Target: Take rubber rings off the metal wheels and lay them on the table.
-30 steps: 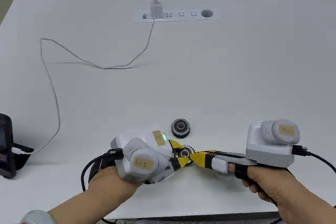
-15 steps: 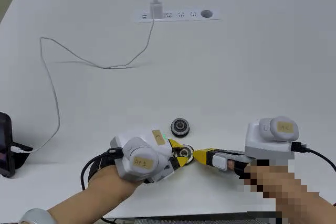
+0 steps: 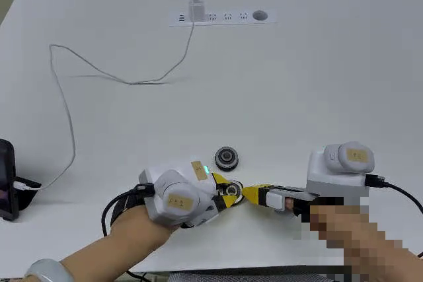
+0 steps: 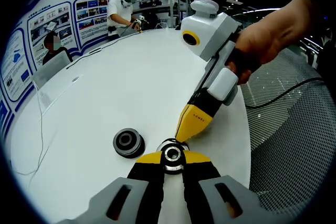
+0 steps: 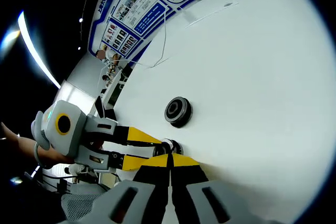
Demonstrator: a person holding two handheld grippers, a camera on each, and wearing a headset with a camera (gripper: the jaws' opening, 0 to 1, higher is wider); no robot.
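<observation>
Left gripper [image 4: 172, 160], we see, is clamped on a metal wheel [image 3: 231, 191] near the front edge of the table [image 3: 297, 84]. Our right gripper [image 5: 168, 157], jaws pressed together, touches that wheel's rim (a black-rimmed second wheel [image 4: 128, 142] lies just beyond).

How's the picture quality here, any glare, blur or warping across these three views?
Head view: soft even light, sharp, faint shadow along the cable. Left gripper view: fisheye curves the table edge; the clamped wheel is crisp. Right gripper view: rolled, table glaring white, bright light streak at left.
</observation>
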